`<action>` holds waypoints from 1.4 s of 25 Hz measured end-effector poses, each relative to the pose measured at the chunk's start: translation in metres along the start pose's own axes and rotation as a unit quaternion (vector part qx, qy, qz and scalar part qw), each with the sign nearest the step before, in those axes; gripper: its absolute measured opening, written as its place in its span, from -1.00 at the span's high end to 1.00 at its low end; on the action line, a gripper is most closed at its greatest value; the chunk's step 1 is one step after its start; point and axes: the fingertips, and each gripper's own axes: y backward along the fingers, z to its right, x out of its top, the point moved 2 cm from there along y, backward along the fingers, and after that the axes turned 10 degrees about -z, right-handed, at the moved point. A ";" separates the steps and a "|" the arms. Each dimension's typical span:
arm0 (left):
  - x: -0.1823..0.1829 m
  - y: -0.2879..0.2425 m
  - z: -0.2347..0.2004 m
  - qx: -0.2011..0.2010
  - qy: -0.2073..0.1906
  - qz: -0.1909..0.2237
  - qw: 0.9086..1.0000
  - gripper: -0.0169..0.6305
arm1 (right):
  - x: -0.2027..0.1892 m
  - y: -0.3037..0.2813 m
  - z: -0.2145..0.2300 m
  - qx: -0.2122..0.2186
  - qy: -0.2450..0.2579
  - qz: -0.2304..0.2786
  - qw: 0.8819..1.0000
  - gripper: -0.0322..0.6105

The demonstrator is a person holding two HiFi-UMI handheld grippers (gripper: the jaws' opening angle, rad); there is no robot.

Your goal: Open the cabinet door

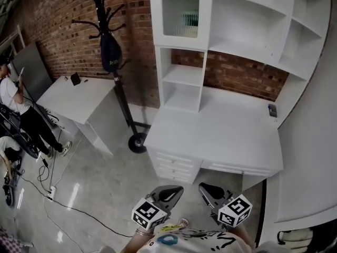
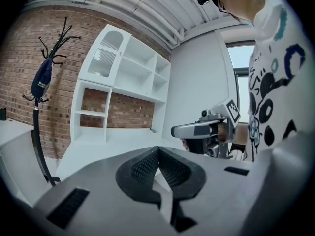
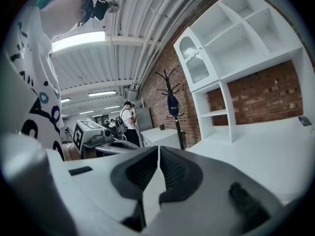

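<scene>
Item 1. Cabinet door [image 1: 180, 15]: white frame with a ribbed glass pane, at the top centre of the head view, in the upper left bay of the white shelf unit [image 1: 253, 30]. It sits flush and shut. I cannot make out a handle with certainty.

Item 2. Left gripper [image 1: 167, 194]: bottom centre of the head view, held low against the person's body. Its jaws are pressed together with nothing between them.

Item 3. Right gripper [image 1: 210, 190]: just beside the left one, at the same height. Its jaws also meet, and they hold nothing.

Both grippers are well apart from the door, and the white desk [image 1: 210, 136] lies between them and the shelf unit. This looks like a carrying posture, with the reach not yet begun. In my judgement one gripper must rise, cross the desk and spread its jaws before it can take the door's edge or handle.

Item 4. Coat stand [image 1: 108, 36]: upper left, against the brick wall, with a dark bag hanging on it. It stands clear of the door's likely swing.
</scene>
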 end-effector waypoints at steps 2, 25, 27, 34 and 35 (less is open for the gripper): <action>0.000 -0.005 -0.002 0.001 0.001 -0.010 1.000 0.91 | 0.000 -0.001 0.006 0.002 -0.005 0.001 1.000 0.81; 0.067 -0.078 -0.126 -0.049 -0.033 0.002 0.998 0.91 | 0.068 -0.071 0.107 -0.046 -0.028 0.042 0.998 0.81; 0.073 -0.082 -0.135 -0.059 -0.034 0.002 0.998 0.91 | 0.073 -0.079 0.113 -0.055 -0.032 0.041 0.997 0.81; 0.075 -0.088 -0.166 -0.083 -0.046 -0.008 0.995 0.91 | 0.083 -0.104 0.126 -0.078 -0.043 0.042 0.995 0.81; 0.075 -0.089 -0.170 -0.085 -0.049 -0.006 0.995 0.91 | 0.084 -0.107 0.128 -0.081 -0.043 0.045 0.995 0.81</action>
